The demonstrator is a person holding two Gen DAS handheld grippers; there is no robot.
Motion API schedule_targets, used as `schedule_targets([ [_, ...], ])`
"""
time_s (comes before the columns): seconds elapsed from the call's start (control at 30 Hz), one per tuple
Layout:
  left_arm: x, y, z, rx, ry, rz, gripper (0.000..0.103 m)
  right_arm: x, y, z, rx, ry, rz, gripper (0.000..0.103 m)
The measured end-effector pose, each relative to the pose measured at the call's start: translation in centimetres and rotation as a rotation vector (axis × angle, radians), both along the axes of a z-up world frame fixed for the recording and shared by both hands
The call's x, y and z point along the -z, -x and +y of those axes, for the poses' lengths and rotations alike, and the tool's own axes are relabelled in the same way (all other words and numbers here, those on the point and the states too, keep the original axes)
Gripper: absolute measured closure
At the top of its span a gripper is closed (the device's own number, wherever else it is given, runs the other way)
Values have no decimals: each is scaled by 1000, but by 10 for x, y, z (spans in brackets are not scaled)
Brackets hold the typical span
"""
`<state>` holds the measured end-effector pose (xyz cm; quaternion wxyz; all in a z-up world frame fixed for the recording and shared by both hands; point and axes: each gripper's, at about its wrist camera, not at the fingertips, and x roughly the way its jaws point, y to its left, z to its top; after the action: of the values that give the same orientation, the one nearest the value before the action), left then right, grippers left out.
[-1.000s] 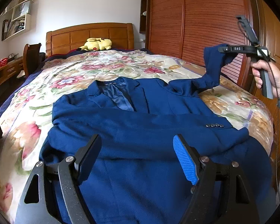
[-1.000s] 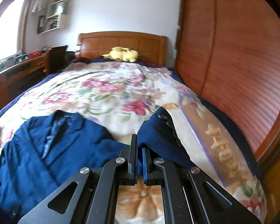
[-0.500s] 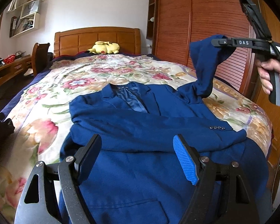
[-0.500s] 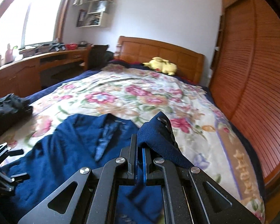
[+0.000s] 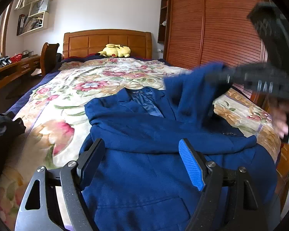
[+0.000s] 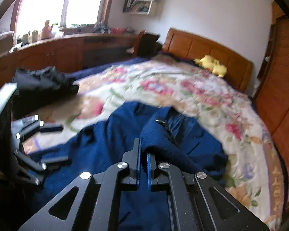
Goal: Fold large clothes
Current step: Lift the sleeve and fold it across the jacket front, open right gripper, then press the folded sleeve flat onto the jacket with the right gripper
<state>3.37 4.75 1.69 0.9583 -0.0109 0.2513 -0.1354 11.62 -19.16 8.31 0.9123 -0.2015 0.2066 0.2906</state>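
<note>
A navy blue blazer (image 5: 144,165) lies face up on the floral bedspread (image 5: 71,100), its collar toward the headboard. One sleeve lies folded across the chest, its cuff buttons (image 5: 229,133) at the right. My left gripper (image 5: 142,154) is open and empty, hovering over the lower front of the blazer. My right gripper (image 6: 143,154) is shut on the other sleeve (image 6: 163,134) and holds it lifted over the blazer's chest. In the left wrist view that sleeve (image 5: 192,88) hangs blurred from the right gripper (image 5: 221,75).
A yellow plush toy (image 5: 115,51) sits by the wooden headboard (image 5: 106,40). Dark clothes (image 6: 42,80) lie at the bed's left edge. A wooden wardrobe (image 5: 212,28) stands along the right side. A desk (image 6: 57,46) and a chair (image 5: 48,55) stand at the left.
My right gripper has swung leftward with the sleeve, carrying it from the bed's right side over the blazer's chest. My left gripper stays open over the hem.
</note>
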Motion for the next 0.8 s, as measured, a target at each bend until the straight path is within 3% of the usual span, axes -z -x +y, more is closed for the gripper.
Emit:
schedule_targets([
  [0.1, 1, 1, 5, -11, -1, 1, 23, 19, -12, 2, 5, 40, 78, 100],
  [0.17, 1, 1, 9, -17, 0, 3, 23, 29, -15, 0, 3, 64, 102, 89],
  [0.3, 3, 1, 12, -26, -7, 7, 23, 32, -16, -7, -17, 34, 129, 45],
  [0.33, 4, 0, 13, -28, -9, 8, 23, 29, -15, -8, -26, 20, 122, 40],
  [0.53, 8, -3, 12, -34, -21, 19, 23, 31, -21, -30, 21, -25, 71, 40],
  [0.67, 11, -4, 11, -35, -31, 27, 23, 47, -61, -42, 100, -35, 125, 40],
  [0.8, 13, -4, 8, -30, -37, 30, 23, 72, -79, -24, 158, -33, 134, 40],
])
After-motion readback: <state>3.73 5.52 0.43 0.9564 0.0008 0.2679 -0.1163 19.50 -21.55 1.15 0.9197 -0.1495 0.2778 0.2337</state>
